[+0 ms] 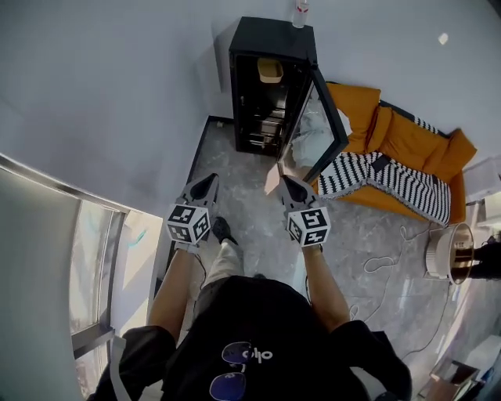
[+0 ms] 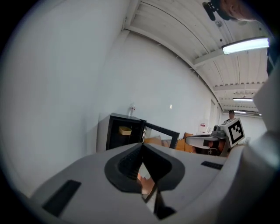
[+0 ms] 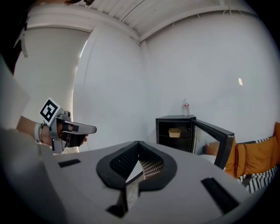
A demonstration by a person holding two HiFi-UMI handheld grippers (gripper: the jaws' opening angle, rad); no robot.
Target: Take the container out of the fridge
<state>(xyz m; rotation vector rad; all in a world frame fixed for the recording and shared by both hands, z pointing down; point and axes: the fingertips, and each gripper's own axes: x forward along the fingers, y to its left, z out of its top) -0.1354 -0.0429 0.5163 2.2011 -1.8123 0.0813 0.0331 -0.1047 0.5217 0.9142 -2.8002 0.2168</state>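
A small black fridge point(image 1: 266, 86) stands against the far wall with its glass door point(image 1: 322, 125) swung open to the right. A tan container point(image 1: 270, 70) sits on its top shelf. It also shows in the left gripper view as the container point(image 2: 125, 130) and in the right gripper view as the container point(image 3: 174, 132). My left gripper point(image 1: 208, 182) and right gripper point(image 1: 285, 182) are held side by side at waist height, well short of the fridge. Both point at it, shut and empty. The left gripper point(image 2: 142, 148) and the right gripper point(image 3: 138, 145) have their tips together.
A clear bottle point(image 1: 300, 14) stands on top of the fridge. An orange sofa point(image 1: 407, 141) with a striped blanket point(image 1: 391, 182) lies right of the door. A round white appliance point(image 1: 448, 252) and cables point(image 1: 383, 262) lie on the floor at right. A wall and window frame point(image 1: 86, 258) run along the left.
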